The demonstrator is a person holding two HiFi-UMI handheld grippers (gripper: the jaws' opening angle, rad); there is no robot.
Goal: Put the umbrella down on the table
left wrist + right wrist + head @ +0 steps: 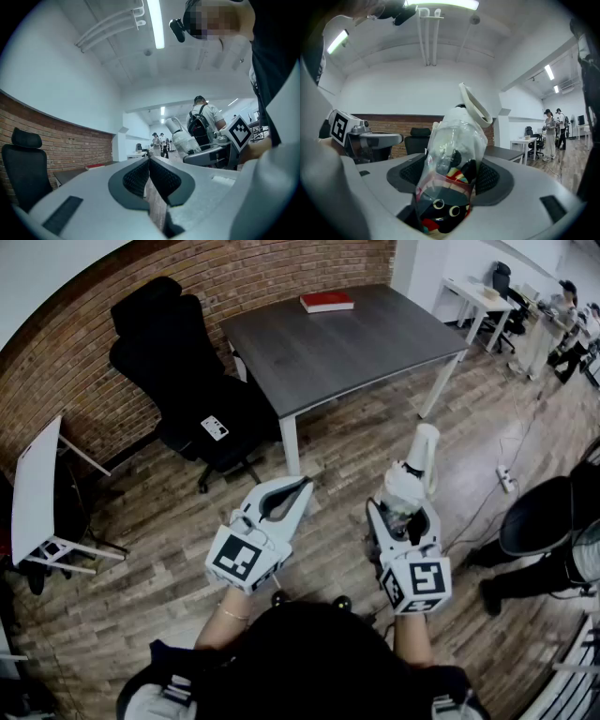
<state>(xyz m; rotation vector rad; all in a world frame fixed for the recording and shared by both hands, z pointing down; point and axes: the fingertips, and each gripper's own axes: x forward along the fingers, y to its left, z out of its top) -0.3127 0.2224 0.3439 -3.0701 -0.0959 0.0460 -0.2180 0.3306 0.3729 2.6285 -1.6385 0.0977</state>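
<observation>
Right gripper (451, 174): fingers (491, 179) spread wide, clamped on plastic-sleeved umbrella (454, 136), handle up. Left gripper (149, 176): fingers pressed together, empty. Umbrella's lower end hidden.

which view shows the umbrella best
The right gripper view: the umbrella fills it, plastic-wrapped, between the fingers. The head view shows it small from above; the left gripper view only its pale end.

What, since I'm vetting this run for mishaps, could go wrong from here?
1. The right gripper holds the folded umbrella in a clear plastic sleeve near one end; the slick sleeve might slip, or the long free end sag.
2. The dark grey table lies ahead; the jutting white handle could hit its edge on approach.
3. Set too far, it might knock the red book.
</observation>
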